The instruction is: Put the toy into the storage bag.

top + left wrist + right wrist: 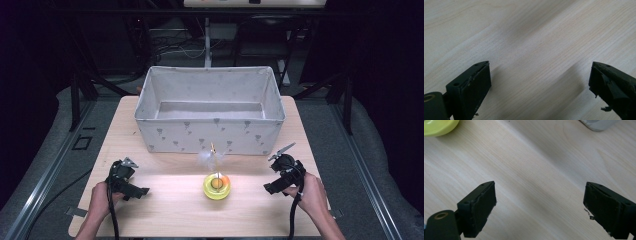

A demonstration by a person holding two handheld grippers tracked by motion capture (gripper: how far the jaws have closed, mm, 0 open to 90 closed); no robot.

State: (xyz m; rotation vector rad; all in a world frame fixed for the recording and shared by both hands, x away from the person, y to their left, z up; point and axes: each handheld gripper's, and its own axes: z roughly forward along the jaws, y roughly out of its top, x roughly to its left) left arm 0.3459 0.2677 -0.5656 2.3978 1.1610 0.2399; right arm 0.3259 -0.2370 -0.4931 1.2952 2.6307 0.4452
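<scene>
A small yellow-green round toy (217, 186) with an orange ball and a feathered wand is seen at the near centre of the pale wooden tabletop (165, 210), before a grey fabric box (210, 131). The left claw (131, 176) and right claw (280, 172) are held wide and empty at either side, apparently poised for a pickup.

Yellow-green toy (217, 187) — grey bin (210, 135), heart print — black tools

Black left gripper (131, 176), black right gripper (280, 172), trailing black cables
</scene>
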